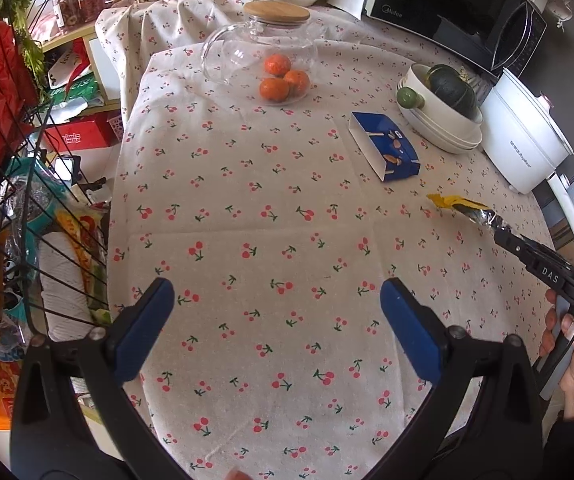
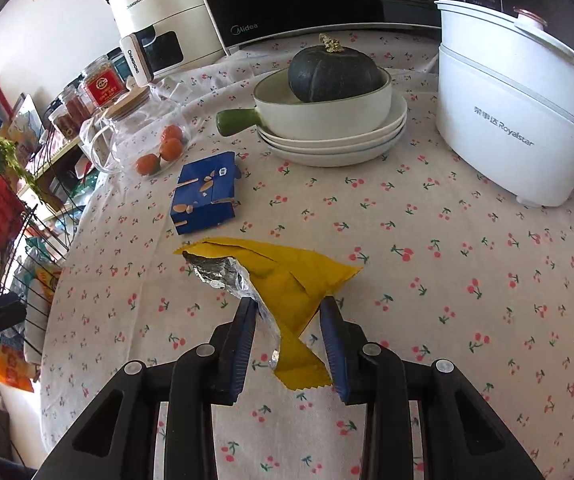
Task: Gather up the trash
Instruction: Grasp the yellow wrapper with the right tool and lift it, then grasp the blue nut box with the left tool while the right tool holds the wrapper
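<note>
While your right gripper fingers straddle the torn yellow foil-lined wrapper, not visibly pinching, your left gripper fingers spread wide above the cherry-print counter.

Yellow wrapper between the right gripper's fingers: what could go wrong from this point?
The right gripper straddles the yellow wrapper, but its fingers look parted, with a gap beside the right pad; the grip may not be firm. The torn foil edge sticks out and might snag the tablecloth or tear. The blue box lies just beyond, so a forward sweep could nudge it.
</note>
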The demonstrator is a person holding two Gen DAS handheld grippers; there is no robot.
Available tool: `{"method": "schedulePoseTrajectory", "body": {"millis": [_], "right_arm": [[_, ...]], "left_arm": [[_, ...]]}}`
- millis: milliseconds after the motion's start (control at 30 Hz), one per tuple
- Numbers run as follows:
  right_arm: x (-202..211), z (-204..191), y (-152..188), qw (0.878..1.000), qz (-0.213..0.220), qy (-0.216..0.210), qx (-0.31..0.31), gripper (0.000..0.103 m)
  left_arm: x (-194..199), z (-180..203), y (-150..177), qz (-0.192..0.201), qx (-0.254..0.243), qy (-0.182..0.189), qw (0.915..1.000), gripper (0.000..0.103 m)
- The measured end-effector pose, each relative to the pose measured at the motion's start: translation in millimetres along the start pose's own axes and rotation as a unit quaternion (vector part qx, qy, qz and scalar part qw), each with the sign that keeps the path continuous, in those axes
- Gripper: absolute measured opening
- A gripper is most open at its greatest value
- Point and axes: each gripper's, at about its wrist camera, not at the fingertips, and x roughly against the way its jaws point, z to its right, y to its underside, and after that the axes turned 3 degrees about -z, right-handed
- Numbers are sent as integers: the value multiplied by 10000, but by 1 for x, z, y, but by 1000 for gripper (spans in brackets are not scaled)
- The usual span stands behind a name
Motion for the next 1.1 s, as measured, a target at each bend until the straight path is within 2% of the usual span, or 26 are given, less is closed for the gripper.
{"method": "schedulePoseTrajectory", "body": {"millis": [133,200,267,300,333,533,600,700,767,900,967,1033,1100], "right_arm": [[13,18,18,9991,-129,400,93,34],[17,29,23,9983,-186,546,18,40],[19,37,27,9976,-279,621,-99,55],[22,39,29,9976,-306,598,-164,71],[25,41,32,9978,-279,560,-217,80],[31,41,29,9978,-184,553,-326,84],[28,43,23,9967,-140,526,-606,86],[24,50,17,9918,-8,199,-1262,88],[21,47,15,9913,17,130,-1307,88],[9,29,18,9974,-281,572,-342,88],[2,23,18,9956,-550,711,253,88],[-5,17,18,9877,-805,980,918,88],[-13,11,16,9747,-948,1325,1531,88]], "left_arm": [[-1,6,3,-53,-30,100,9999,102],[0,9,4,-60,-45,127,9999,102],[1,11,5,-63,-64,140,9999,103],[1,12,5,-66,-70,147,9998,103],[1,13,6,-71,-73,156,9998,103],[1,18,8,-92,-115,173,9997,102],[0,19,7,-111,-125,179,9997,103],[-2,19,7,-146,-121,188,9996,103],[-2,18,7,-156,-102,209,9996,103],[-2,16,7,-156,-85,192,9997,103],[-2,14,8,-165,-56,196,9997,103],[-2,13,8,-168,-57,205,9996,103],[-2,13,7,-168,-70,165,9997,103]]}}
